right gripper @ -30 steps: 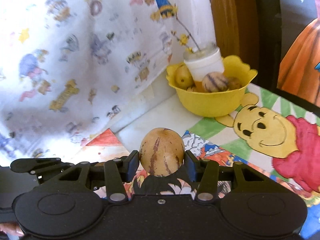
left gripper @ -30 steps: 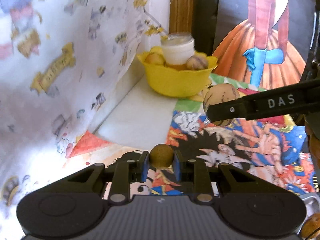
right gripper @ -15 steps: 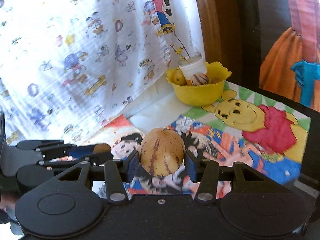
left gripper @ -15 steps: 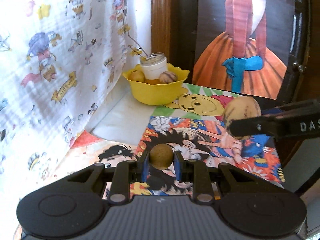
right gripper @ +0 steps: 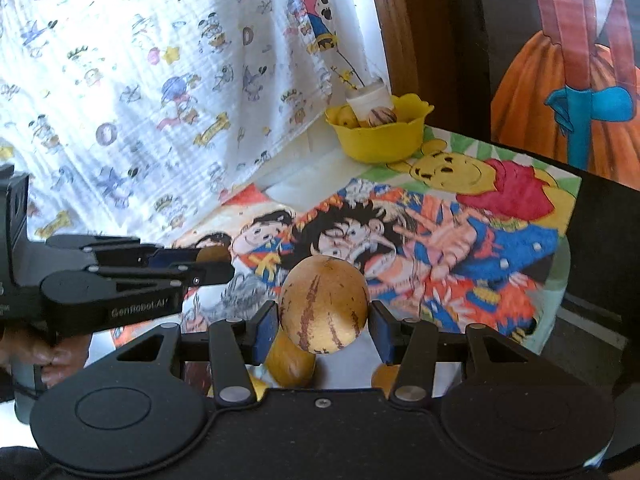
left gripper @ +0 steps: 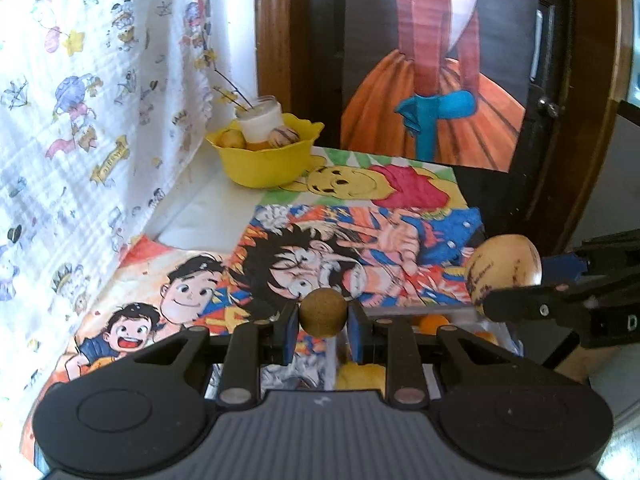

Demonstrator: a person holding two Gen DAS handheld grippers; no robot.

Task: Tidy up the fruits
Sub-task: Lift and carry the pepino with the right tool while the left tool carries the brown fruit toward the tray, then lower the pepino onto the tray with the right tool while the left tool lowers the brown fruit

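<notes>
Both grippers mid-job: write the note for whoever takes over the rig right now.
Left gripper: shut on a small round brown fruit, held above the cartoon mat.
Right gripper: shut on a large striped fruit, also in the air.
Yellow bowl sits at the far corner by the curtain and holds two fruits and a white jar.
Done: two fruits in the bowl, two more picked up.
Left: probably carry both held fruits to the bowl. More yellow-orange fruit shows below the grippers; exact count unclear.
</notes>
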